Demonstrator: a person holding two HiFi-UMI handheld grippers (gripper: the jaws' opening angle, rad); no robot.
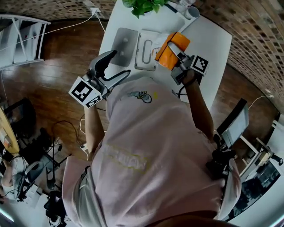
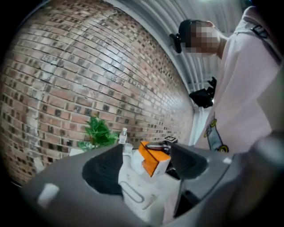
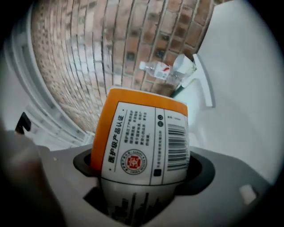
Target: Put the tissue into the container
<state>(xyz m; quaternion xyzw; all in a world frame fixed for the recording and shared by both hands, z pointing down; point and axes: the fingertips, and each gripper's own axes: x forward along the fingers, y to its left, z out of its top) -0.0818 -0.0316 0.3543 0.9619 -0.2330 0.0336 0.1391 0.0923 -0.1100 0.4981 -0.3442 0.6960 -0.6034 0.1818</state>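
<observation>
The tissue pack (image 1: 174, 45), orange and white with a barcode label, hangs over the white table (image 1: 213, 40), with my right gripper (image 1: 172, 56) shut on its lower end. In the right gripper view the tissue pack (image 3: 143, 137) fills the space between the jaws of the right gripper (image 3: 142, 175). The white container (image 1: 145, 56) lies on the table just left of the pack, and a grey lid (image 1: 124, 43) lies beside it. My left gripper (image 1: 116, 66) hovers at the table's near edge, open and holding nothing. From the left gripper (image 2: 146, 166) I see the container (image 2: 137, 191) and pack (image 2: 153, 160) beyond the jaws.
A green plant (image 1: 144, 5) and a clear bottle (image 3: 155, 69) stand at the table's far end by the brick wall (image 2: 66, 80). The person's torso (image 1: 151, 146) blocks the near table edge. Cables and gear lie on the wooden floor (image 1: 57, 53) to the left.
</observation>
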